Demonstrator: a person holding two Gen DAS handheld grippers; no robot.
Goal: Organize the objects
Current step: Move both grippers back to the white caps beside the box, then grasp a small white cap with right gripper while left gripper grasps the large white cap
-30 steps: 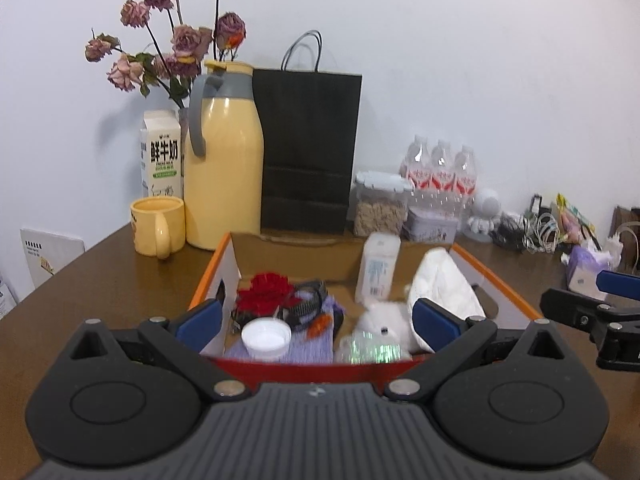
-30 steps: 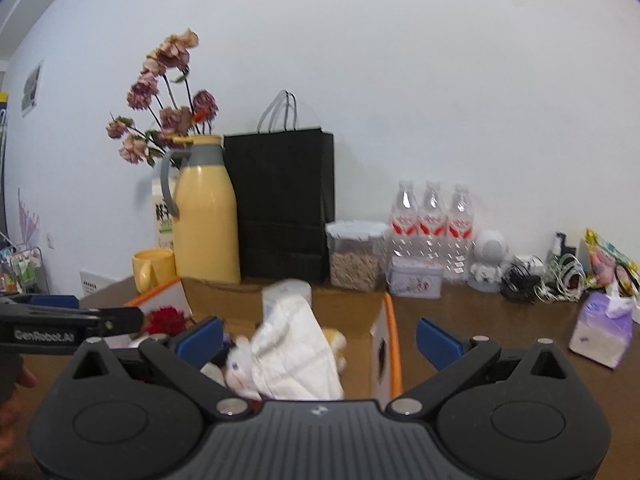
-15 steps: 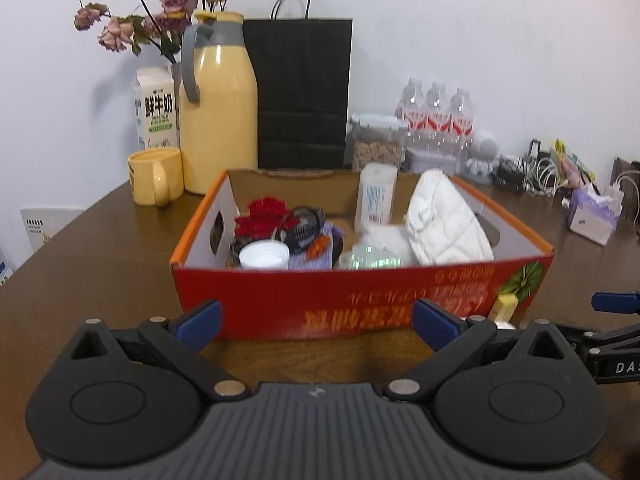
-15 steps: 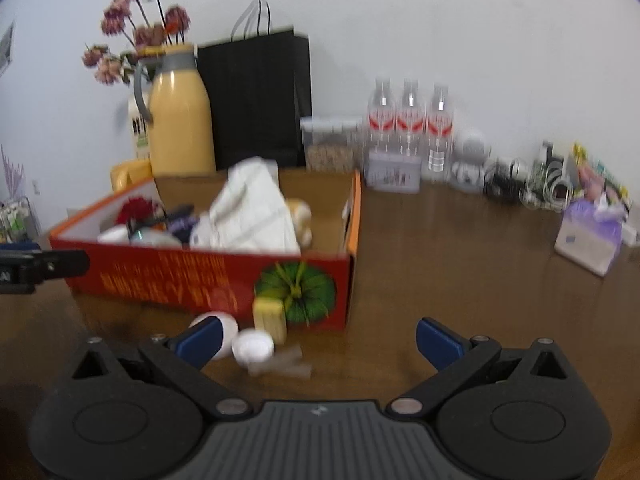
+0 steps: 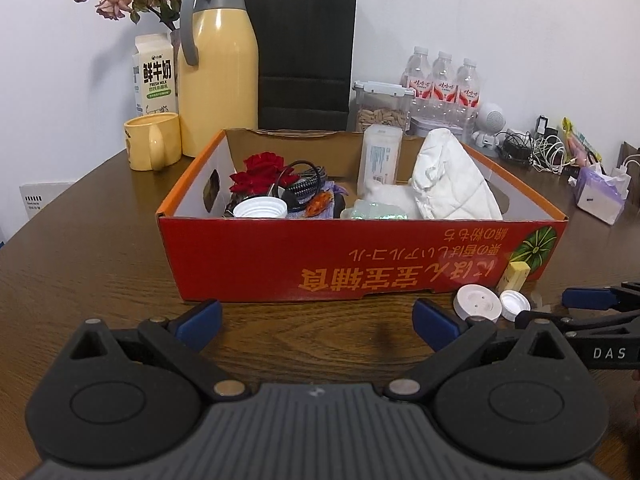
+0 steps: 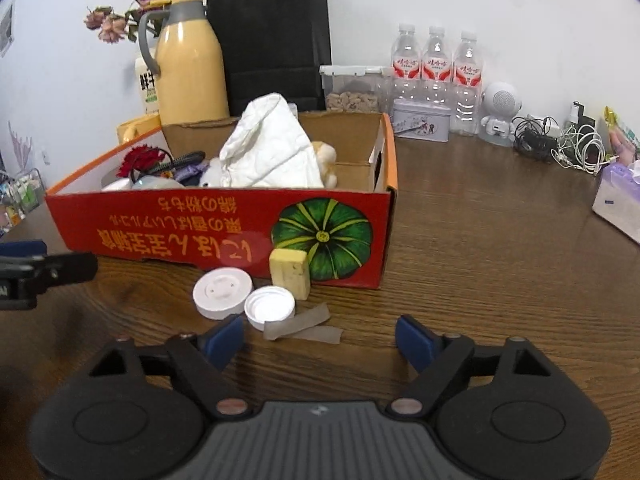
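Observation:
A red cardboard box [image 5: 360, 256] [image 6: 224, 232] on the brown table holds a white cloth [image 5: 452, 180] [image 6: 272, 148], a red fabric rose [image 5: 260, 172], a black cable, a white lid and a white bottle [image 5: 380, 156]. On the table in front of the box lie a white round disc [image 6: 222, 288] [image 5: 478, 303], a white cap [image 6: 270, 304], a yellow block [image 6: 290, 270] [image 5: 514, 274] and translucent tape strips [image 6: 300, 324]. My left gripper [image 5: 316, 316] is open and empty before the box. My right gripper [image 6: 320, 336] is open and empty, just behind the tape and cap.
Behind the box stand a yellow thermos [image 5: 218, 64], a yellow mug [image 5: 152, 140], a milk carton [image 5: 156, 76], a black paper bag [image 5: 304, 52], a nut container [image 5: 380, 104], three water bottles [image 6: 436, 76], a tin and a white robot figure [image 6: 500, 116]. Cables and a tissue pack [image 6: 620, 200] lie right.
Both grippers have pulled back and down from above the box to table level in front of it. The small items before the box have come into view. Both stay open.

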